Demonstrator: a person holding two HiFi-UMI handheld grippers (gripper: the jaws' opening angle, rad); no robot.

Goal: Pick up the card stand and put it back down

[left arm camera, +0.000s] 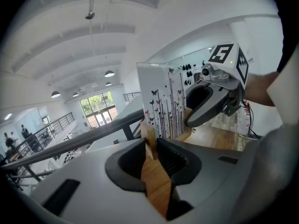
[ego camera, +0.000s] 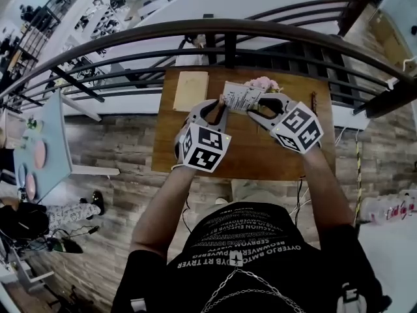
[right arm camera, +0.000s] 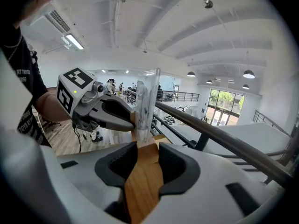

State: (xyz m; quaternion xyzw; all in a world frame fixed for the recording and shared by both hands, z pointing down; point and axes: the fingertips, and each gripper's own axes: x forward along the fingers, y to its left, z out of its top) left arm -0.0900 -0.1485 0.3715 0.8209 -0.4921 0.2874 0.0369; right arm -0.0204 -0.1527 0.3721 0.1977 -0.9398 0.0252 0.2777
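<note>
Ok so, starting with my left gripper (left arm camera: 150, 146): its jaws are pulled in narrow and clamped on one end of the card stand (left arm camera: 161, 101), pads pressing either side of the wooden base (left arm camera: 148, 135). The clear panel with the butterfly print rises just past the jaw tips, a bit to their right. Under the jaws I only see tabletop (ego camera: 260, 155), and honestly I can't tell from any view whether the base has left it or is sitting flat.

The stand's in the middle, between the two sets of jaws, upright as far as I can see.

Over on the right gripper (right arm camera: 148, 146), the jaws stand well apart with nothing pinched. The other end of the base sits right at the tips, maybe poking in between them, but the pads don't look to be touching it. The panel, edge-on from here, is dead ahead of the gap.

My read: this is the pick-up step, with the grip made on the left and the lift not clearly begun. Next I either close the right jaws on that end, or do a slow straight lift on the left alone. With that second option I'd watch for tipping, since the grip is off at one end. Then back down flat.
</note>
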